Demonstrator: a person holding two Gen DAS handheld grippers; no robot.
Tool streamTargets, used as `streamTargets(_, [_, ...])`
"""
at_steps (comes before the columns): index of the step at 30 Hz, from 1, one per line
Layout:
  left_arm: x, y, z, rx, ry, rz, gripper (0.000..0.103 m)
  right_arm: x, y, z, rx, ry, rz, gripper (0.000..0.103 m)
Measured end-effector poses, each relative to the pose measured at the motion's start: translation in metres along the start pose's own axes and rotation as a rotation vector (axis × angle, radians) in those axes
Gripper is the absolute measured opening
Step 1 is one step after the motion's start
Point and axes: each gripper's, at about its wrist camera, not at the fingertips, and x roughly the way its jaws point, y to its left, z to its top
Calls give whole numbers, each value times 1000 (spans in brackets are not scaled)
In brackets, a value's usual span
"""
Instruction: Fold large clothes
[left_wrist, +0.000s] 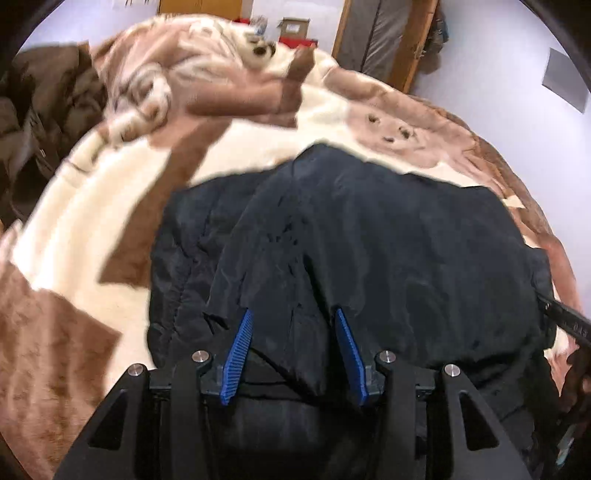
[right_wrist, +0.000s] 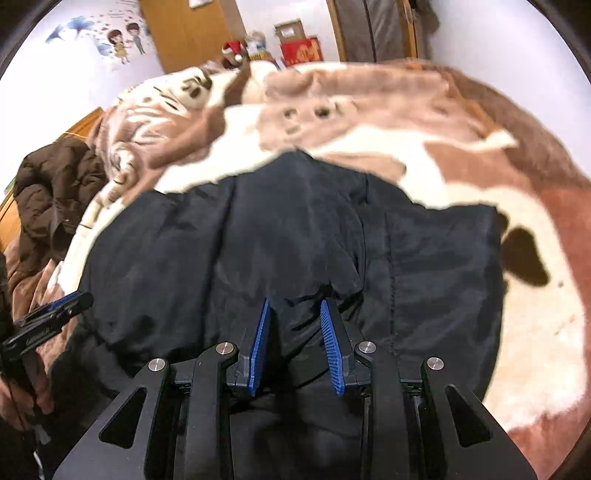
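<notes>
A large black jacket (left_wrist: 369, 240) lies folded on a brown and cream blanket (left_wrist: 92, 229) on a bed. My left gripper (left_wrist: 295, 317) hovers over its near edge, open; a loose fold of black cloth lies between the blue pads (left_wrist: 240, 343), which do not press on it. In the right wrist view the same jacket (right_wrist: 258, 229) fills the middle. My right gripper (right_wrist: 293, 310) is open over the near hem, with dark cloth showing in the gap. Each gripper shows at the edge of the other's view: the right one (left_wrist: 554, 314), the left one (right_wrist: 70, 302).
A brown puffer coat (right_wrist: 55, 184) is heaped at the left of the bed. The blanket (right_wrist: 480, 177) is bunched up at the far left. Beyond the bed stand wooden furniture (right_wrist: 184, 29), boxes (right_wrist: 299, 44) and a white wall. A hand (right_wrist: 22, 402) holds the left gripper.
</notes>
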Motion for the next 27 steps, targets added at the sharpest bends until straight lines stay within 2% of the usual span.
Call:
streamTargets(3, [0, -4, -2, 24, -5, 15, 49, -2, 6, -1, -31, -6, -20, 29])
streamTargets(6, [-18, -5, -5, 2, -20, 0, 49, -23, 8, -6, -21, -18, -32, 29])
streamTargets(10, [-56, -21, -28, 2, -62, -91, 49, -50, 25, -25, -1, -46, 45, 29])
streamTargets(13, [-47, -44, -50, 69, -24, -130, 49, -37, 47, -48, -36, 17, 94, 29])
streamTargets(16, [-10, -49, -64, 70, 69, -96, 50, -4, 55, -60, -53, 106, 68, 29])
streamTargets(19, [-1, -43, -62, 35, 72, -99, 52, 9, 53, -59, -41, 132, 57, 29])
streamTargets(23, [-11, -44, -60, 59, 69, -74, 52, -9, 53, -59, -47, 112, 52, 29])
streamTargets(27, [-39, -42, -68, 60, 46, -62, 51, -41, 52, -67, -50, 79, 56, 29])
